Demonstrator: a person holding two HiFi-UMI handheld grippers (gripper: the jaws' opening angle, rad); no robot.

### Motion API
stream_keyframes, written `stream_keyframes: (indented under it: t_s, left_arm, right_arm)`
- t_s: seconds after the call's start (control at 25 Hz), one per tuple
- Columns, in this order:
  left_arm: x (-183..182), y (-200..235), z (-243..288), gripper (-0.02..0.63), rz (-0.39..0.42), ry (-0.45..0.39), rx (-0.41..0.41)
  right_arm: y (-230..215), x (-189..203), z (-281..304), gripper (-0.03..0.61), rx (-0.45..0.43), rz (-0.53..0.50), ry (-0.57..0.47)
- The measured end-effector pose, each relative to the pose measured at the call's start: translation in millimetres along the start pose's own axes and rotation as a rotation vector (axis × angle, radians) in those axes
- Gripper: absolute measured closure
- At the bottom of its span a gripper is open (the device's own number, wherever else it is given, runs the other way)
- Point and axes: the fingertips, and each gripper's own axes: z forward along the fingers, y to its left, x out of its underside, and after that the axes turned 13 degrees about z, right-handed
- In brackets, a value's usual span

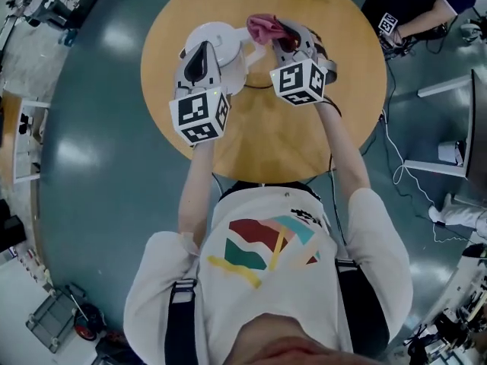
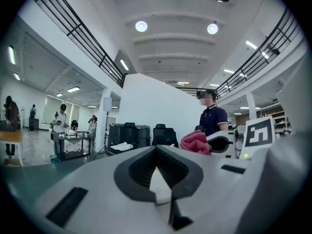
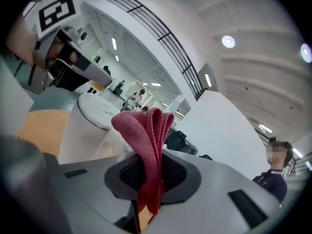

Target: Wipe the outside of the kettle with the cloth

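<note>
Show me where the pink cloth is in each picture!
Head view: the cloth is at the top centre, right beside the kettle.
Left gripper view: it is right of centre and low down, sticking out of the other gripper.
Right gripper view: it is in the middle, squeezed between the jaws.
Shared landmark: the right gripper, which pinches the cloth in all three.

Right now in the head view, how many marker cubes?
3. Left cube and right cube are over the round table, near the wearer. Third cube is at top right beside another person. More may be hidden or out of frame.
</note>
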Motion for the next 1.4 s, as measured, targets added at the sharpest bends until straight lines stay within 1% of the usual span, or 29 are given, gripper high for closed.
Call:
stream_keyframes:
  t_s: [0.12,0.2,0.36,0.48,0.56,0.68,0.88,1.0,1.16,1.28,1.4]
  left_arm:
    - [2.6,-11.9,7.7,0.569,-0.003,0.001,0.040]
    - [6.4,-16.0,13.6,0.569,-0.004,0.004,0.048]
    - [10.8,-21.5,19.2,0.570,-0.004,0.011,0.051]
    - [10.1,-21.8,25.3,0.569,-0.022,0.019,0.038]
    - [8.4,-20.7,27.2,0.569,-0.019,0.018,0.023]
    - [6.9,-19.3,29.6,0.571,0.001,0.020,0.008]
    - [8.9,-13.6,31.6,0.571,-0.016,0.032,0.000]
    - [8.4,-7.6,34.7,0.571,-0.030,0.043,-0.001]
    - [11.0,-6.8,38.9,0.569,-0.021,0.056,-0.009]
    - [13.0,-7.6,42.0,0.571,-0.012,0.057,-0.013]
    - [14.3,-7.3,43.0,0.569,-0.026,0.058,-0.012]
  right_arm:
    - [4.3,1.6,10.7,0.531,-0.002,-0.142,0.046]
    - [9.0,5.8,18.9,0.531,-0.009,-0.218,0.065]
    - [14.0,16.9,26.3,0.531,-0.023,-0.316,0.089]
    - [13.4,25.9,29.2,0.531,-0.037,-0.403,0.099]
    - [12.7,32.8,31.5,0.531,-0.047,-0.428,0.103]
    - [15.0,47.1,34.2,0.531,-0.070,-0.404,0.114]
    - [31.7,78.2,38.1,0.531,-0.113,-0.286,0.141]
    - [47.0,106.5,45.6,0.531,-0.152,-0.250,0.189]
    - [66.4,145.6,52.9,0.531,-0.197,-0.180,0.243]
    - [80.3,169.4,58.7,0.531,-0.230,-0.161,0.280]
    - [101.5,186.7,61.0,0.531,-0.279,-0.150,0.304]
